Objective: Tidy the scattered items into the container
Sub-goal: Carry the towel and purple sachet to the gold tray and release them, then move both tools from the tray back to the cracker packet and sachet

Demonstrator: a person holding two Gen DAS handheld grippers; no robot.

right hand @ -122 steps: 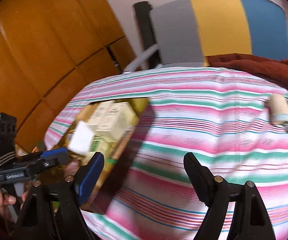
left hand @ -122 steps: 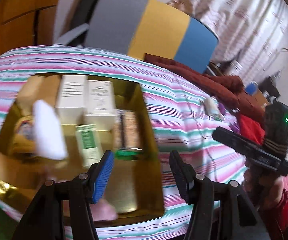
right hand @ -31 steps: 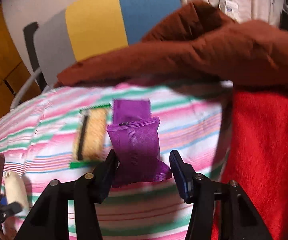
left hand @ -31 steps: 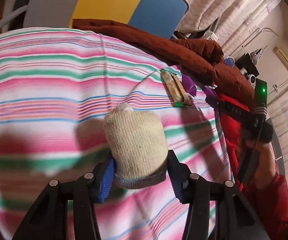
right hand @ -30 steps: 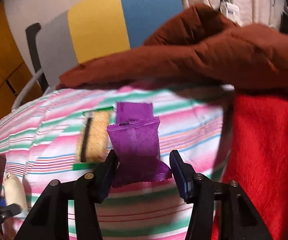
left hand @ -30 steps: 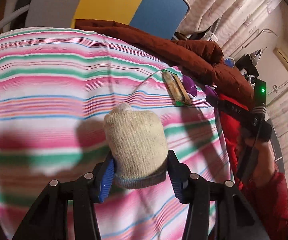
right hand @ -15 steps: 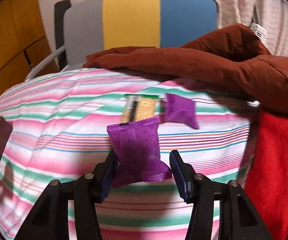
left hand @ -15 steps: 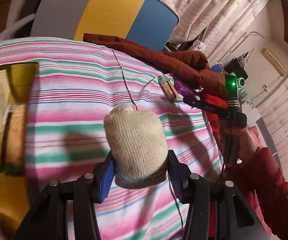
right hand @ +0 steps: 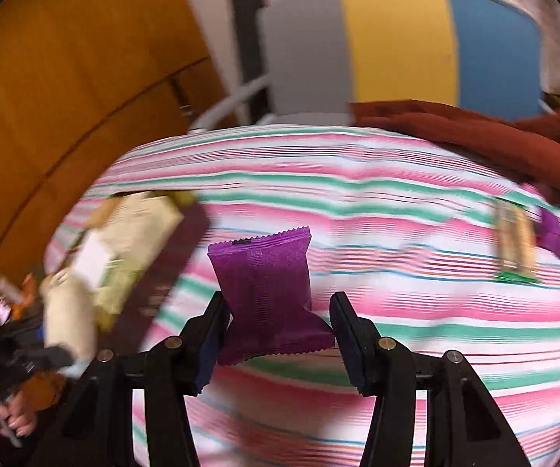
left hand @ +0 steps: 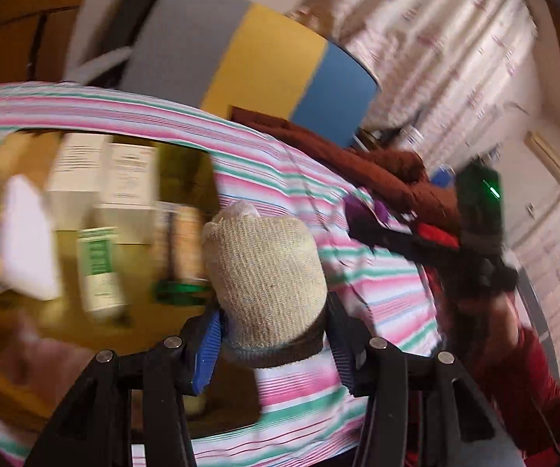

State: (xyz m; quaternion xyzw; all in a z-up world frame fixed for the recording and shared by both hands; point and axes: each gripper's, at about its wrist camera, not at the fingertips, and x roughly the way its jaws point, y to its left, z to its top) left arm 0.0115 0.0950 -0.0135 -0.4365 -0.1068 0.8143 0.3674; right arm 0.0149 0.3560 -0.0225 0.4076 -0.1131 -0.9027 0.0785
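My left gripper [left hand: 272, 334] is shut on a beige knitted roll [left hand: 264, 268] and holds it by the right edge of the gold container [left hand: 85, 334]. The container holds white boxes [left hand: 128, 179], a green tube and a snack bar. My right gripper [right hand: 276, 330] is shut on a purple packet [right hand: 268, 292], above the striped cloth [right hand: 397, 311]. In the right wrist view the container [right hand: 132, 233] is at the left, with the left gripper and its roll [right hand: 69, 323] in front of it. A snack bar [right hand: 513, 249] and a second purple packet [right hand: 550, 231] lie on the cloth at the far right.
A chair with a grey, yellow and blue back [right hand: 397, 46] stands behind the table. A brown garment [right hand: 494, 136] lies on the back right of the cloth. A wooden wall [right hand: 66, 78] is at the left. Both views are blurred by motion.
Both grippers have swung left towards the container, each still holding its item. The container is now in full view of the left wrist, and the snack bar and second packet have slid to the far right.
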